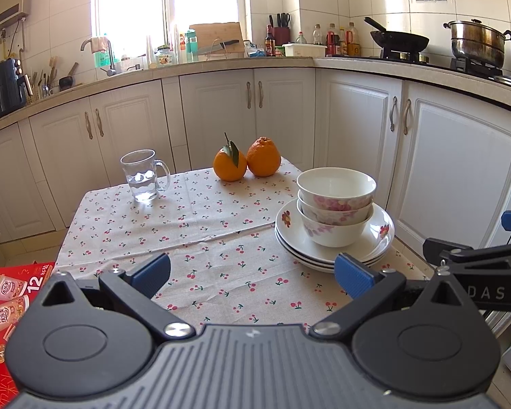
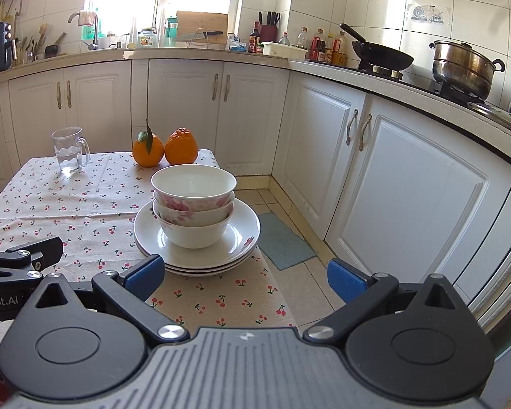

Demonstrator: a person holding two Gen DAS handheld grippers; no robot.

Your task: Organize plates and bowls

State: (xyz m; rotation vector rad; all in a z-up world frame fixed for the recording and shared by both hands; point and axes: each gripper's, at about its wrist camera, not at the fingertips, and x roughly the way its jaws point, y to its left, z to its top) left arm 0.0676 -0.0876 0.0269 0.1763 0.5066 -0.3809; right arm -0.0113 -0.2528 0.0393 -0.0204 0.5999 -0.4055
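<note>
Hovering low over the near edge of the table, the left gripper (image 1: 252,274) has its two blue-padded fingers spread wide with nothing between them; its right fingertip (image 1: 352,274) sits in front of the rim of the plates without clearly touching them. The right gripper (image 2: 245,277) is spread just as wide and also empty, its left fingertip (image 2: 144,272) just beside the near rim of the same plates.

Between the two tools, toward the table's right edge, sits the stack of three white round plates with small flower prints (image 1: 289,235) (image 2: 146,235). Nested upright on top of it are three white ceramic bowls with pink floral patterns (image 1: 335,201) (image 2: 194,201).

Everything rests on a beige tablecloth printed with small red cherries (image 1: 204,225). Further back, well apart from the stack, stand two oranges (image 1: 245,162) touching each other, one with a leaf, and a clear glass mug partly filled with water (image 1: 143,175).
</note>
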